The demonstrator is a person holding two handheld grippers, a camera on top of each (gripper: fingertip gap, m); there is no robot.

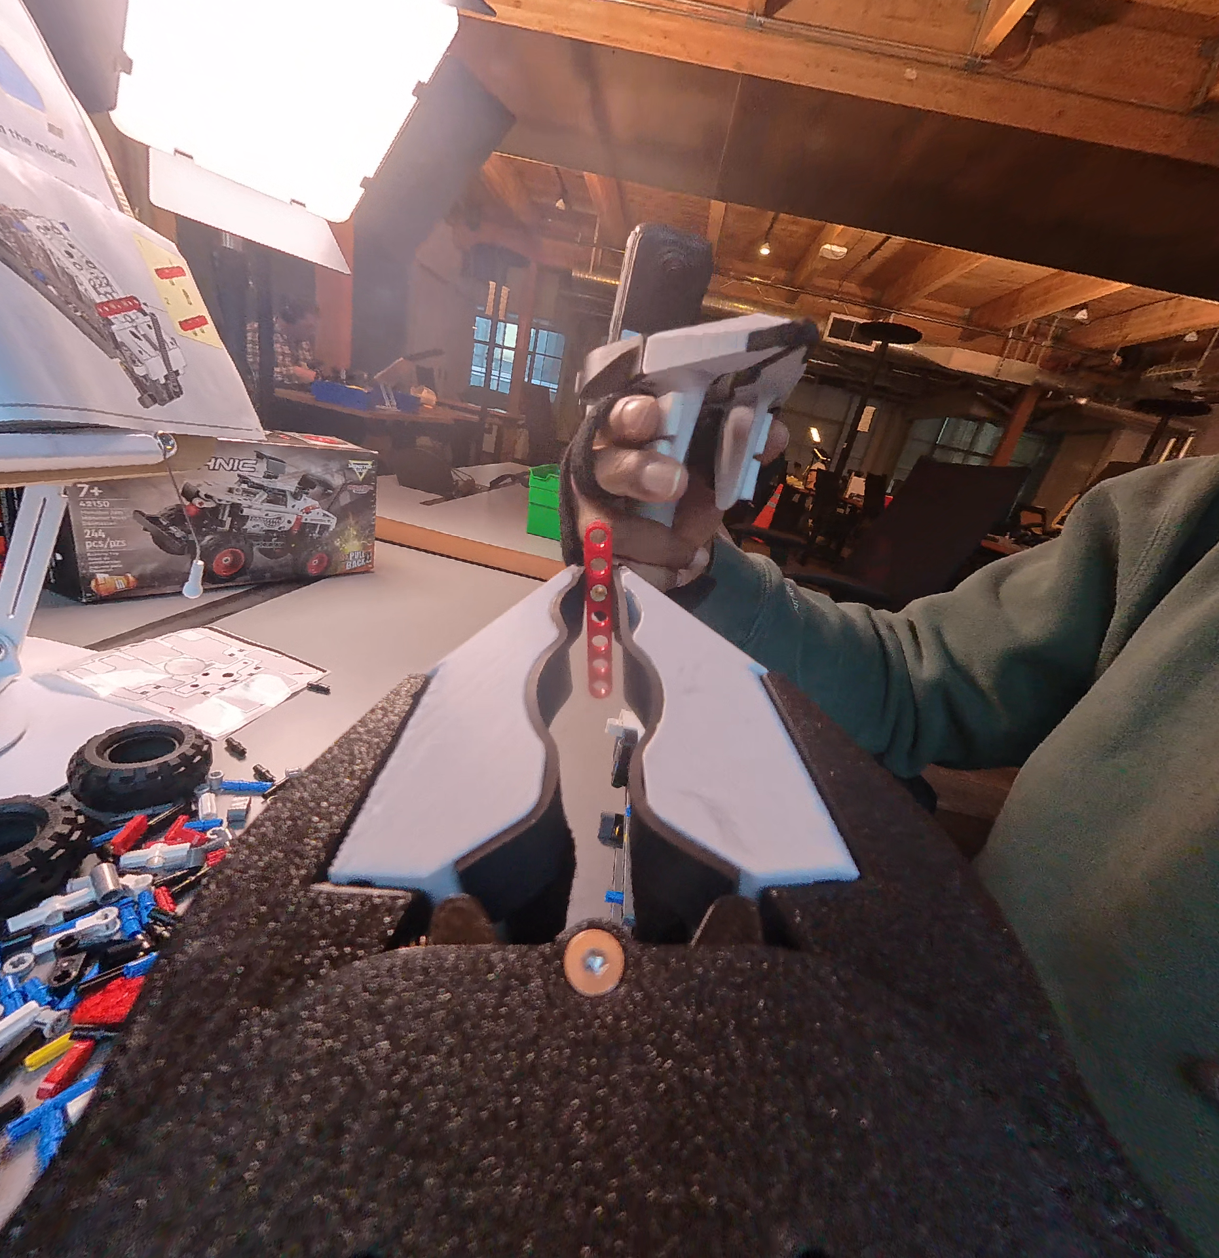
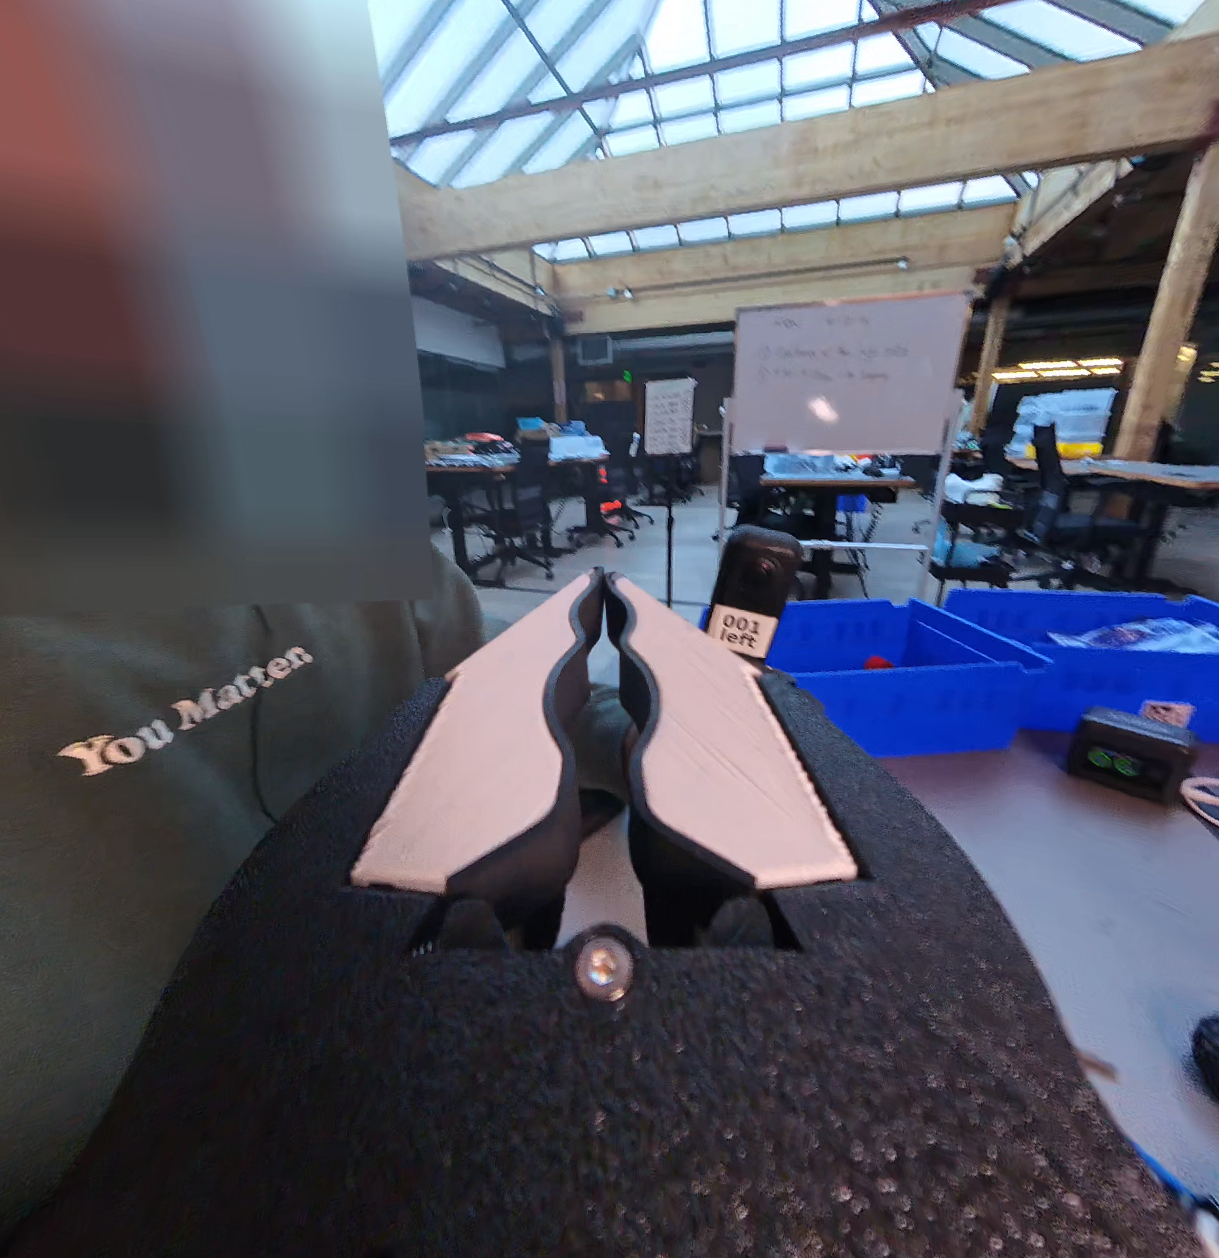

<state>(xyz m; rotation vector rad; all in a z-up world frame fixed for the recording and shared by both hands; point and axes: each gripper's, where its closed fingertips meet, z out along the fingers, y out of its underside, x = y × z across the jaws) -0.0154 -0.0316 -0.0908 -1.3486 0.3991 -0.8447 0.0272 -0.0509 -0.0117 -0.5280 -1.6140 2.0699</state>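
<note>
My left gripper [image 1: 598, 578] is shut on a red beam with a row of holes [image 1: 598, 640]. The beam stands upright between the fingertips and sticks out above them. Through the gap below it, small white, black and blue parts [image 1: 620, 762] show; what they rest on is hidden. My right gripper [image 1: 793, 337] is held in a hand just beyond and above the beam, apart from it. In the right wrist view the right gripper [image 2: 604, 578] is shut with its tips touching and nothing between them. It points towards a person's green sweatshirt [image 2: 150, 783].
A pile of loose parts [image 1: 82, 905] and two black tyres [image 1: 140, 755] lie on the grey table at left. Behind them are a sticker sheet [image 1: 191, 674], the set's box [image 1: 218, 517] and a booklet on a stand [image 1: 82, 293]. Blue bins [image 2: 933, 667] and a small black device [image 2: 1130, 752] are at right. My hands' fingertips stand some 9 cm from each other.
</note>
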